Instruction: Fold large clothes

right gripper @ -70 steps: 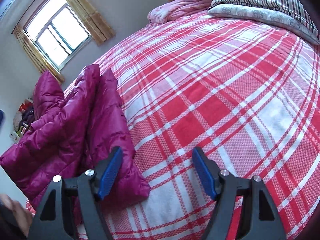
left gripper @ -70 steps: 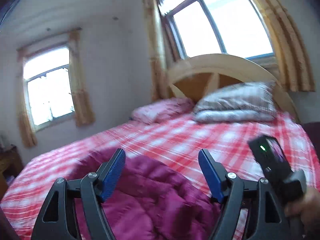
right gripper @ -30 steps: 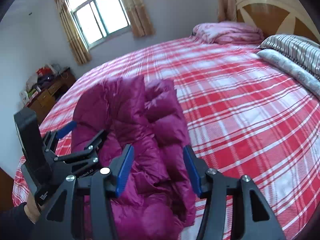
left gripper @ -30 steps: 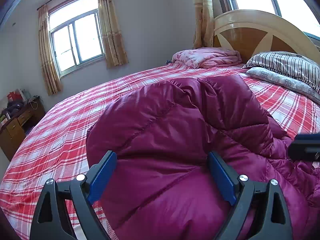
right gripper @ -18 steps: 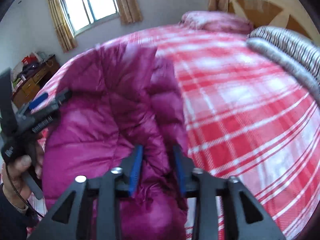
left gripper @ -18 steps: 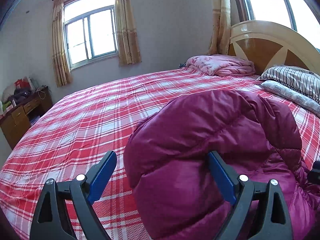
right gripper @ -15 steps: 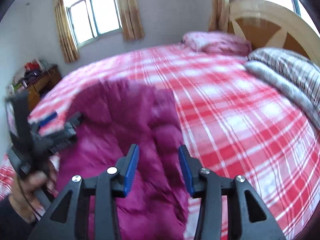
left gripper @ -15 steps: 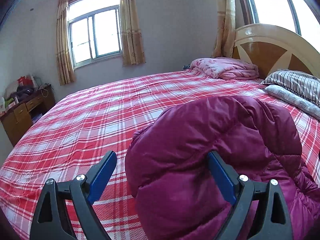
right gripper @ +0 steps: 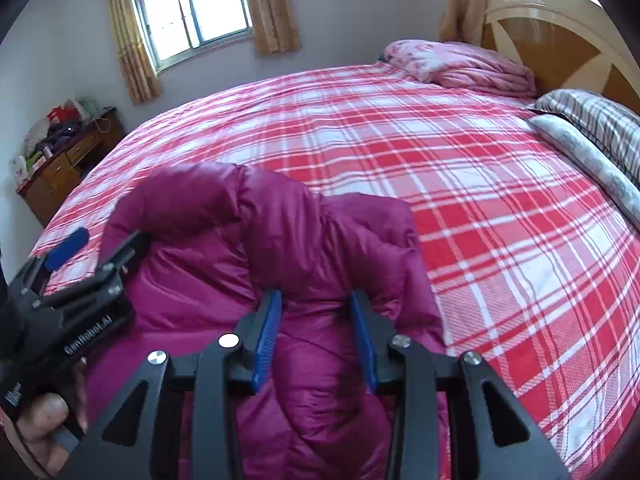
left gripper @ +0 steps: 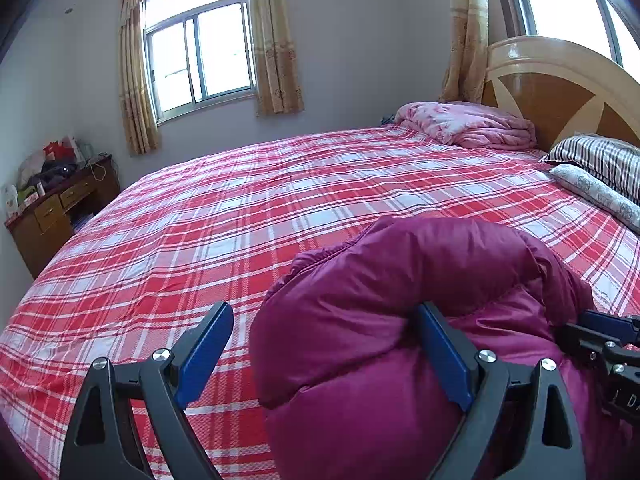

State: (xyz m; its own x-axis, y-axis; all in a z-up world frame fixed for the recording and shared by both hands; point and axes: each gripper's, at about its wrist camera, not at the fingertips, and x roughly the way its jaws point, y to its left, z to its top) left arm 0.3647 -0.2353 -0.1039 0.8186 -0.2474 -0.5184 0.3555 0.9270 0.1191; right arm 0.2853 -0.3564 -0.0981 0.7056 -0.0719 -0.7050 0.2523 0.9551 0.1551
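Note:
A magenta puffer jacket [left gripper: 400, 280] lies bunched on the red plaid bed [left gripper: 280, 184]. My left gripper [left gripper: 324, 312] is open wide; its right pad presses into the jacket's rounded fold while its left pad hangs over bare sheet. In the right wrist view the jacket [right gripper: 280, 220] spreads below me, and my right gripper [right gripper: 316, 296] has its jaws closing on a raised ridge of the padding that fills the gap between the blue pads. A hand holds the left gripper [right gripper: 102, 246] at that view's left edge. The right gripper [left gripper: 600, 332] shows at the left wrist view's right edge.
A folded pink quilt [left gripper: 472, 128] and striped pillows [left gripper: 600, 160] lie by the wooden headboard [left gripper: 560, 80]. A cluttered wooden desk [left gripper: 52, 208] stands by the bed's far left corner under a curtained window [left gripper: 200, 48]. Plaid sheet stretches beyond the jacket.
The jacket's bulk has shifted right in the left wrist view, baring more sheet. The right gripper's jaws widened briefly, then narrowed around a ridge of the jacket.

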